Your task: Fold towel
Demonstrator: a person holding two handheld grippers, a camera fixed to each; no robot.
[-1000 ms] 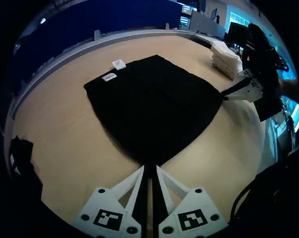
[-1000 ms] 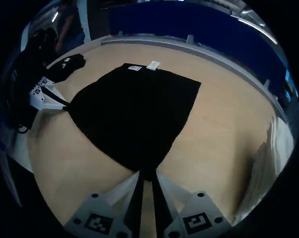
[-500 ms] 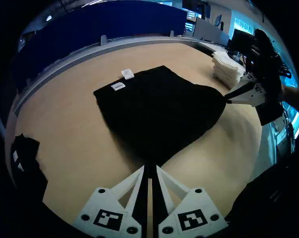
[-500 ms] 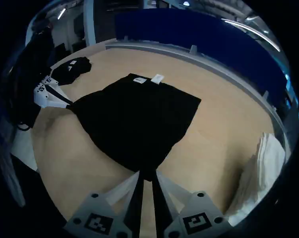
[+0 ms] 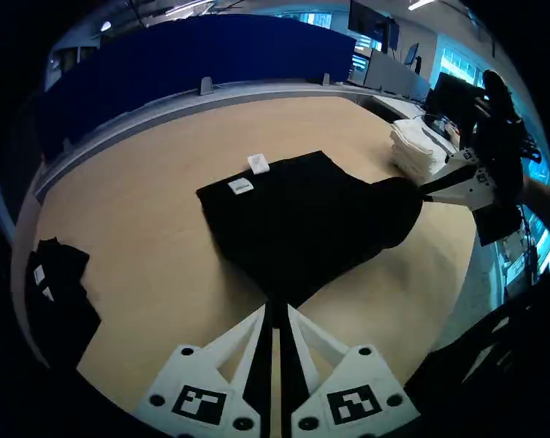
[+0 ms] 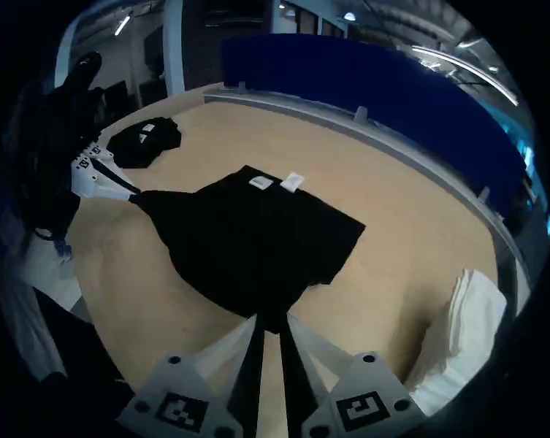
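My left gripper [image 5: 275, 305] has its fingers pressed nearly together on one near corner of the black towel [image 5: 304, 212], with only a thin slit between them and cloth pinched in it. My right gripper [image 6: 269, 320] is clamped the same way on the other near corner. In the left gripper view it sits well off to the right of my left fingers, and the cloth runs up to its tips.

Over the last second both corners have come up. The near half of the towel was lying flat on the bench [image 5: 143, 219]. Now it hangs clear of the wood and sags between the two pairs of fingers, with a rounded bulge just beside the right pair. The far edge, with its two white tags [image 5: 249, 174], still rests on the bench straight ahead of the fingers. It looks farther from them than before, so I judge that I have mostly gained height, not dragged the cloth.

I read this as the lift for the fold being well begun, with the laying-over not yet done. Next I'd carry both corners forward together toward the tagged edge and keep them level so the sag doesn't crease.

The stack of white towels [image 5: 413, 146] beyond the right fingers and the dark bundle [image 5: 55, 292] left of my left fingers are both well apart from the towel.
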